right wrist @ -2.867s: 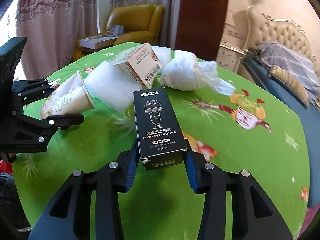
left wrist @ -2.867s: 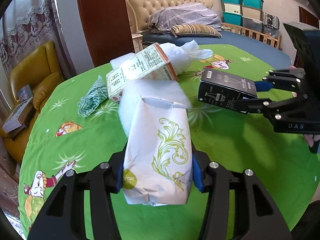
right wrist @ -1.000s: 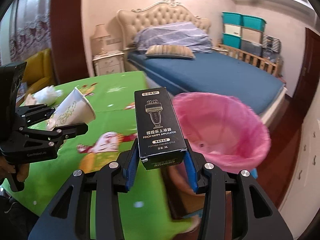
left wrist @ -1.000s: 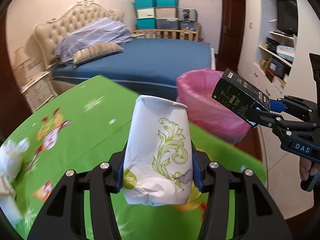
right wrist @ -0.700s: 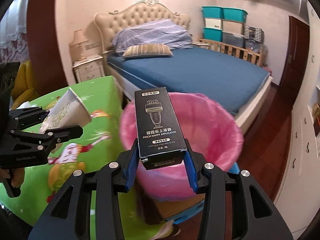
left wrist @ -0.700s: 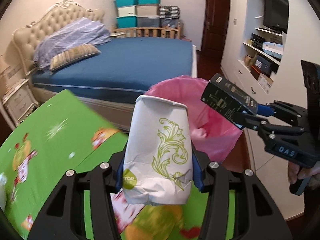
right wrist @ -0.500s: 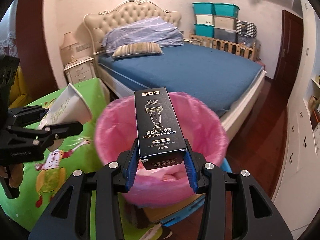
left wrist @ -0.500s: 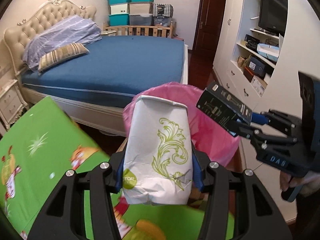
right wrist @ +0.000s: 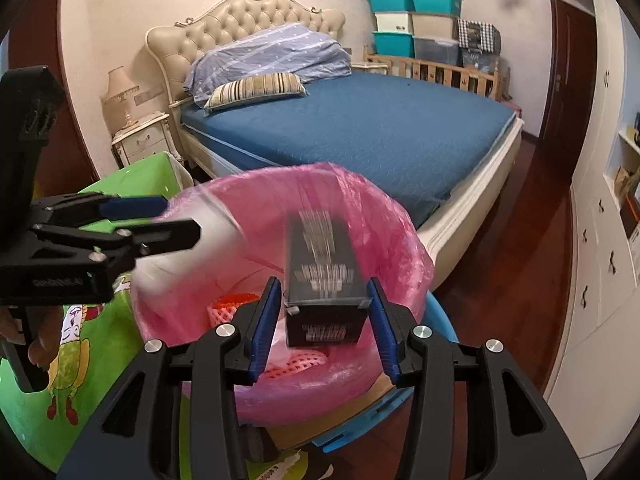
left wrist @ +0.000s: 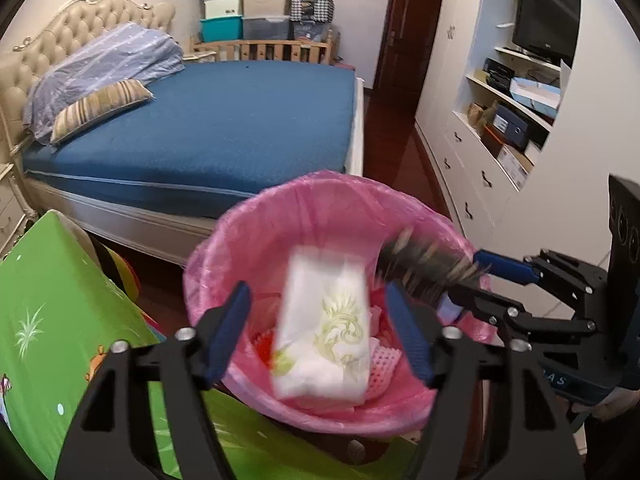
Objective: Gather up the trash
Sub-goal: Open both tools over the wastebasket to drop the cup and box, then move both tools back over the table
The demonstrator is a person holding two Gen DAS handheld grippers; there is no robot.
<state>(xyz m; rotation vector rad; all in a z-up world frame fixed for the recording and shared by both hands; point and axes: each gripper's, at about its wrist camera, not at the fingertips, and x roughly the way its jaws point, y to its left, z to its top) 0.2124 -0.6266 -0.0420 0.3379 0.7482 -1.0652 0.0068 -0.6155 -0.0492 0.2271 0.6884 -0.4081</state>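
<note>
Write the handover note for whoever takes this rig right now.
Left claw: jaws opening, pads clear of the paper cup, which is blurred, dropping into the pink-lined bin.
Right claw: jaws opening, black box loose between the pads, also over the bin.
Done: both pieces carried over the bin and let go.
Left: confirm both land inside; check the green table for more trash.

Blue bed (right wrist: 352,128), tufted headboard (right wrist: 240,20), white shelves (left wrist: 516,120), dark wood floor (right wrist: 532,216)

Motion-blurred paper cup (left wrist: 324,328) and black box (right wrist: 324,280), print unreadable; bin's (right wrist: 392,216) base hidden.
</note>
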